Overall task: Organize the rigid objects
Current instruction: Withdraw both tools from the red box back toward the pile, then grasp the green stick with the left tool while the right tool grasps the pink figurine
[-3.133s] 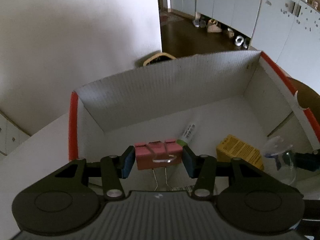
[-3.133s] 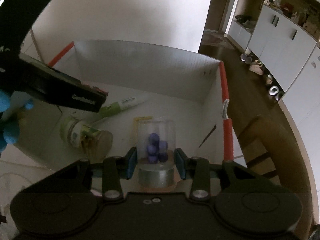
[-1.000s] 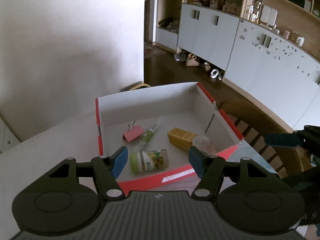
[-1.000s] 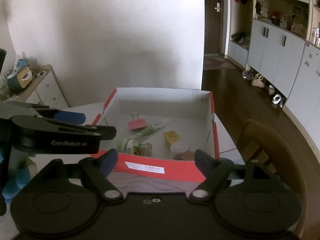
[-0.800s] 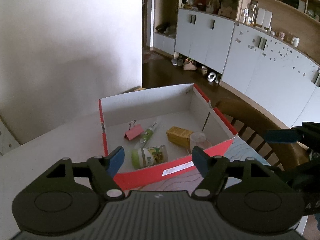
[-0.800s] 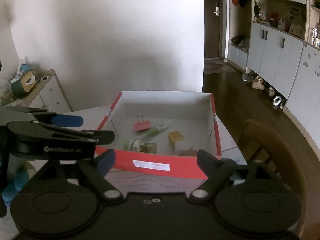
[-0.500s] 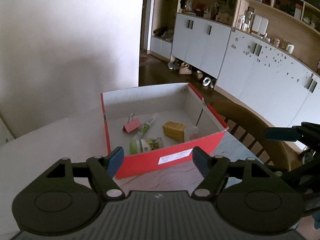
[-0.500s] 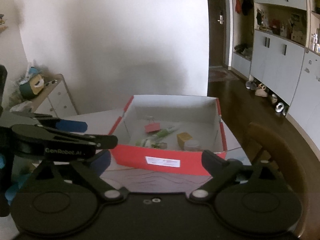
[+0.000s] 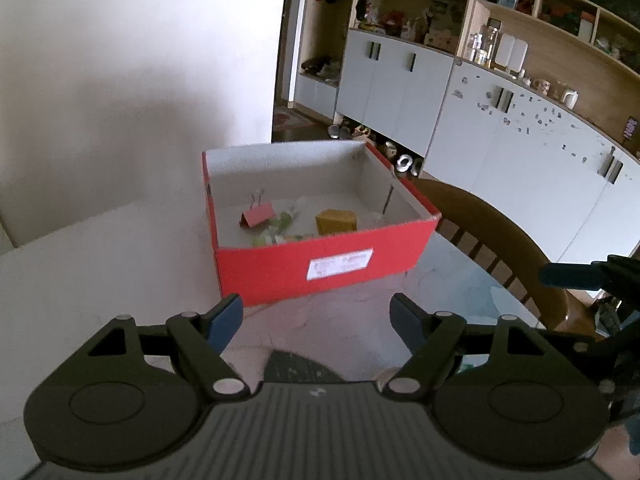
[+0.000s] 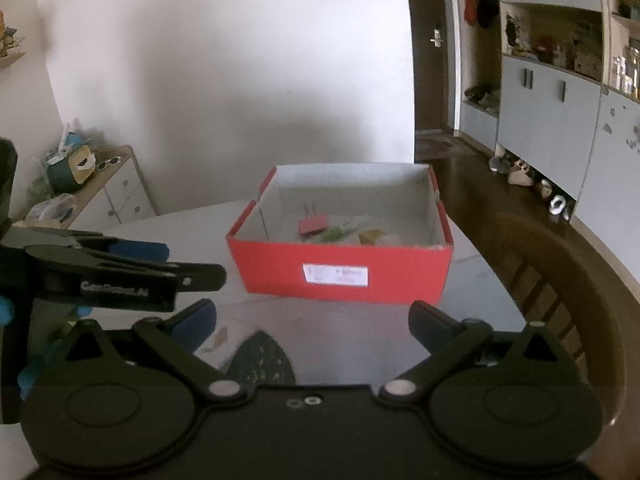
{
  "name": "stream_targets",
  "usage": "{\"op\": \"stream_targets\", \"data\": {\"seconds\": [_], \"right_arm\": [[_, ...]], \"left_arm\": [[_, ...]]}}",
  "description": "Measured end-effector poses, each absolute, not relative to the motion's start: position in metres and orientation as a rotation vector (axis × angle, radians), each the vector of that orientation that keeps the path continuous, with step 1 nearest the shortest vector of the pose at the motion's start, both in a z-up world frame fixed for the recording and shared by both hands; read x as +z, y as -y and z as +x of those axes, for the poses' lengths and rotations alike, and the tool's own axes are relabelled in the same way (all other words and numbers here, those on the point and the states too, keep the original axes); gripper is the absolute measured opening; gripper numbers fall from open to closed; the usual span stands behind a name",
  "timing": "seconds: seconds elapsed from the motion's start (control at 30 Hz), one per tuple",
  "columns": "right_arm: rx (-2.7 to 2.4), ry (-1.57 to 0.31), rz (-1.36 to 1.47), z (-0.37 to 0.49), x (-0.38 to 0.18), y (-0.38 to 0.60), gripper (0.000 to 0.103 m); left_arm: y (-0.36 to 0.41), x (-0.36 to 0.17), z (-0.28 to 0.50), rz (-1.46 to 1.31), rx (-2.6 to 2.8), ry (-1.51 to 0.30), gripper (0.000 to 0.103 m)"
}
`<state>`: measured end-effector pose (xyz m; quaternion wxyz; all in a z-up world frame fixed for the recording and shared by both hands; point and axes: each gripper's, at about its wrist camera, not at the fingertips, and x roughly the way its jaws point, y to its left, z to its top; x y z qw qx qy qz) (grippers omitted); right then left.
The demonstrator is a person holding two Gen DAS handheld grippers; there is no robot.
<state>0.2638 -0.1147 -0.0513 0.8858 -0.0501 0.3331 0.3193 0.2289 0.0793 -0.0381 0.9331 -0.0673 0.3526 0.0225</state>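
A red cardboard box stands on the table ahead of both grippers. Inside it lie a pink binder clip, a yellow carton and a green tube; the rest of its contents are half hidden by the front wall. My left gripper hangs short of the box, its jaws opening with nothing between them. My right gripper is likewise back from the box, jaws opening and empty. The left gripper also shows at the left edge of the right wrist view.
A wooden chair stands at the table's right side. A dark green patterned object lies on the table just under the grippers. A low dresser with clutter is at the far left, white cabinets at the right.
Both grippers have drawn back from the box, which now looks smaller and shows its red front wall. Both pairs of jaws have spread wider.
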Motion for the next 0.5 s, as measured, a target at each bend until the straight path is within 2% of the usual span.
{"op": "stream_targets", "data": {"seconds": [0.5], "right_arm": [[0.622,-0.784,-0.092,0.230,-0.103,0.141,0.103]], "left_arm": [[-0.074,-0.108,0.182,-0.180,0.071,-0.804,0.085]]}}
